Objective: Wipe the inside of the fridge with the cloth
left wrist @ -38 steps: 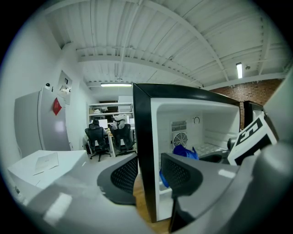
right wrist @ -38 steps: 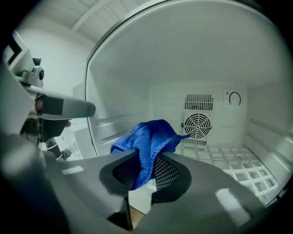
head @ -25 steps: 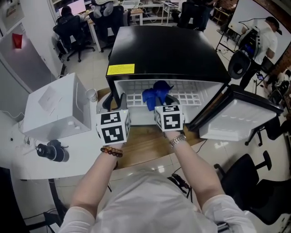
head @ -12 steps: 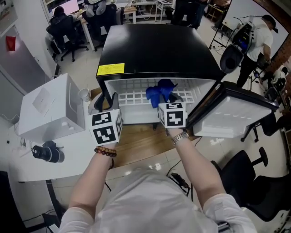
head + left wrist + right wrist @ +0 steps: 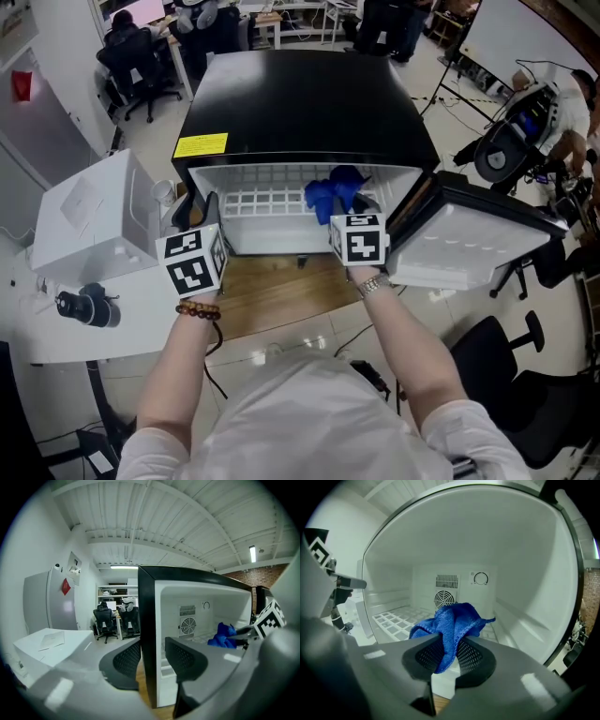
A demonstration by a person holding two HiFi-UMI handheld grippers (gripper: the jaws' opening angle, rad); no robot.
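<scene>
The cloth (image 5: 452, 620) is bright blue. The fridge (image 5: 300, 94) is black outside and white inside, with a yellow label (image 5: 200, 145) at its near left corner and a white grid shelf (image 5: 267, 202).

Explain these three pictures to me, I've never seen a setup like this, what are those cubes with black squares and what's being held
No robot here: a person holds a two-jaw gripper in each hand; the marker cubes are part of those. The head view comes from a camera on the person's head, looking down at an open black mini fridge with a wire shelf. The other two come from cameras on the grippers. The right gripper is clamped on a blue cloth inside the fridge. The left gripper holds nothing; its jaws stand apart, with the front edge of the fridge's left wall lined up between them.
</scene>
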